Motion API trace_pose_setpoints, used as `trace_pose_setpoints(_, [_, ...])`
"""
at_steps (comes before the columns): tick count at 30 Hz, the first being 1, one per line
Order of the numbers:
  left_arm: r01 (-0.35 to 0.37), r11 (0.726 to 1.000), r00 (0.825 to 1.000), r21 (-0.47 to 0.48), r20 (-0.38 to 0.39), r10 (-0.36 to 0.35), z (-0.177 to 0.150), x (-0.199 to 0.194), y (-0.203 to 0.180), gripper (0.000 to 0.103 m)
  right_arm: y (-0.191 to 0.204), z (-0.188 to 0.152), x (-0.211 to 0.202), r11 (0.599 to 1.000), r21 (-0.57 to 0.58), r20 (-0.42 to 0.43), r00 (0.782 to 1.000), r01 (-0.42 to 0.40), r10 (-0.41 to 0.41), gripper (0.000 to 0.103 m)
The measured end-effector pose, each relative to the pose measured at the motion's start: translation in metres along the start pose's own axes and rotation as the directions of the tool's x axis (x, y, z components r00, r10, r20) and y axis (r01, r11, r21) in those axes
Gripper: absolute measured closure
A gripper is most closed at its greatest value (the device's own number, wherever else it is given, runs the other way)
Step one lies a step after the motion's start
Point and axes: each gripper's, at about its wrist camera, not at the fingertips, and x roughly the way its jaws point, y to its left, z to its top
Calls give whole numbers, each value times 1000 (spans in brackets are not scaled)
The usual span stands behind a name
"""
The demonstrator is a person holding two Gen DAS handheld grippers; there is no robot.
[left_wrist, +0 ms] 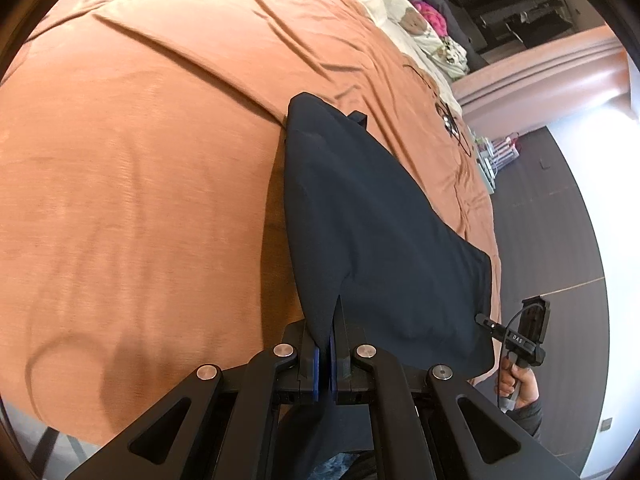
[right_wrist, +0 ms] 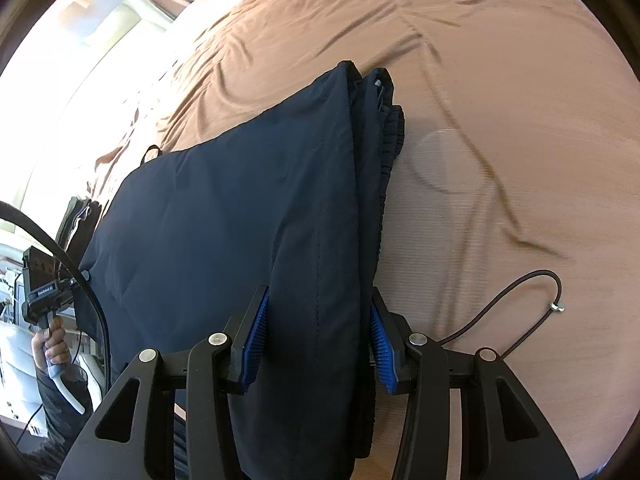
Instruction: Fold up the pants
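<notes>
Dark navy pants (left_wrist: pixel 360 220) lie folded lengthwise on an orange-brown bedcover (left_wrist: pixel 140 160), partly lifted at the near end. My left gripper (left_wrist: pixel 325 336) is shut on a thin edge of the cloth. In the right wrist view the pants (right_wrist: pixel 240 208) show their gathered waistband at the far end. My right gripper (right_wrist: pixel 318 320) is shut on a thick folded bundle that fills the gap between its blue pads (right_wrist: pixel 256 332). Each view shows a hand (left_wrist: pixel 516 384) holding the other gripper's handle at the picture's edge.
Pillows and plush toys (left_wrist: pixel 420 20) lie at the head of the bed. Dark floor (left_wrist: pixel 560 200) runs along the bed's side. A thin black cable (right_wrist: pixel 520 288) loops over the cover to the right of my right gripper. The cover is wrinkled beyond the pants.
</notes>
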Motion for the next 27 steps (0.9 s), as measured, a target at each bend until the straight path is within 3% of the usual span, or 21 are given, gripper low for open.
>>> trace_pose_setpoints(6, [-8,1000,1000,-16,9,8,4,-14,14,100,18,-1,10,1000,-21,-4,1000,3,-3,59])
trace_pose_setpoints(11, [-9,999,1000,-33,-10,9,0,-8,21,100,18,-4,10,998,-24,17,998,54,-54,60])
trace_pose_setpoints(13, [-5,999,1000,-53,-22,4,-4,-4,27,95,18,-6,11,996,-36,23,997,80,-79,60])
trace_pose_setpoints(18, [11,993,1000,-115,-2,-12,-19,-4,46,57,15,-7,14,995,-31,26,996,90,-89,60])
trace_pose_setpoints(27, [153,968,986,-201,91,-137,-58,-16,67,55,20,-19,3,993,-42,60,993,107,-104,59])
